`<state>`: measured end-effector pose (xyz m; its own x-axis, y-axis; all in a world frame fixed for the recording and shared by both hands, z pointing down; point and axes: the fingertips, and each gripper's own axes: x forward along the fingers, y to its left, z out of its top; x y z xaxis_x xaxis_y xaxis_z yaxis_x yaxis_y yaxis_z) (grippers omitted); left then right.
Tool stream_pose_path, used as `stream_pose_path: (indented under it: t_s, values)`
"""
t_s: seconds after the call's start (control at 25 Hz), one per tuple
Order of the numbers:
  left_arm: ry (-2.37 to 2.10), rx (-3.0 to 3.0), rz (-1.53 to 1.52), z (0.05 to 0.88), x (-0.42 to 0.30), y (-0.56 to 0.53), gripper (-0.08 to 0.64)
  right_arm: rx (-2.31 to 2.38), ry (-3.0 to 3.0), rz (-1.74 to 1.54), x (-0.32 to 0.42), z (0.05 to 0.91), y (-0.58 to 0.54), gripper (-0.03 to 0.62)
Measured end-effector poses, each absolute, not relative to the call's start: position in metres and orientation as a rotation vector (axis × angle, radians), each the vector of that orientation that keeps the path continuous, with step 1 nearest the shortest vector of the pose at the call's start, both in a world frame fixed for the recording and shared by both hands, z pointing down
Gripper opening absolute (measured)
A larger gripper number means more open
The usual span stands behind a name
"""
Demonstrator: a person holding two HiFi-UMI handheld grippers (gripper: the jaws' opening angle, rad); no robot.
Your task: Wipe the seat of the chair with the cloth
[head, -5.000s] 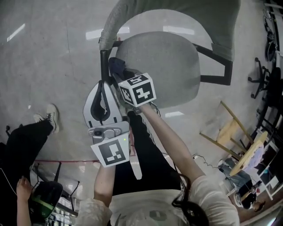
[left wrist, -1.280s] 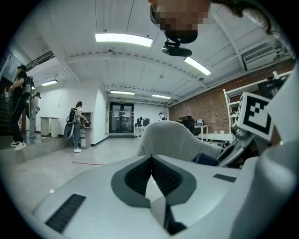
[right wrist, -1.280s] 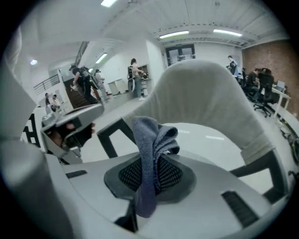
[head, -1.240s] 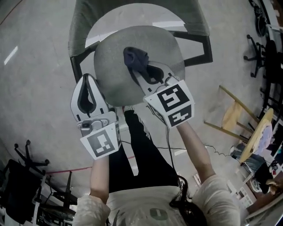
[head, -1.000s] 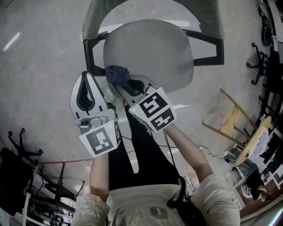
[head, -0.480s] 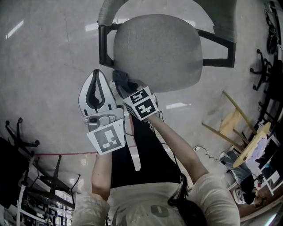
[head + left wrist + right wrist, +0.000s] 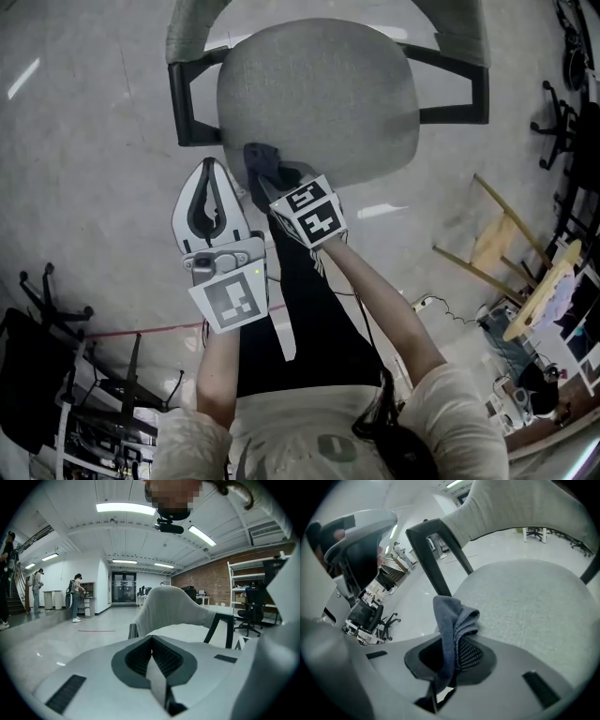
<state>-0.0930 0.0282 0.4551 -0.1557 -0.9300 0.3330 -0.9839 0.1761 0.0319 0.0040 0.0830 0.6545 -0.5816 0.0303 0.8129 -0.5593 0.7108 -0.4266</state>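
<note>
- The right gripper (image 7: pixel 447 654) had its jaws clamped on the cloth (image 7: pixel 453 620). A dark blue bunch stood up out of the pads, and a tail hung down between them.
- The grip sat low on the fabric, so most of the cloth was a loose wad ahead of the tips. In my judgement, wiping well called for tilting the gripper so this wad pressed flat on the fabric, not the hard jaw tips.
- In the head view, the cloth (image 7: pixel 258 157) lay at the near edge of the seat (image 7: pixel 319 94), on the person's left side. I could not tell whether it was pressing on the upholstery or only just above it.
- Almost all of the grey seat stretched beyond the cloth. A good stroke would probably run from this near edge towards the backrest (image 7: pixel 525 508), in overlapping lanes across the width.
- The black arm frame (image 7: pixel 436 559) rose just beside the cloth. Strokes on that side should stop short of it so the wad does not snag.
- The left gripper (image 7: pixel 151 654) had its jaws closed together on nothing. It hung over the floor (image 7: pixel 84 159), just beside the right gripper and short of the seat, and it was best kept out of the wiping path.
</note>
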Motion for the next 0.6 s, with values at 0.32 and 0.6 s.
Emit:
stream_pose_path:
  t_s: [0.32,0.6]
  values:
    - [-2.126,1.919,0.302,0.457,-0.065,0.003,0.015,0.581,-2.017,0.837,0.087,0.654,0.045,0.055]
    - [-2.073,2.015,0.300,0.458,-0.025,-0.022,0.015,0.700,-1.954,0.752,0.166,0.658,0.006,0.055]
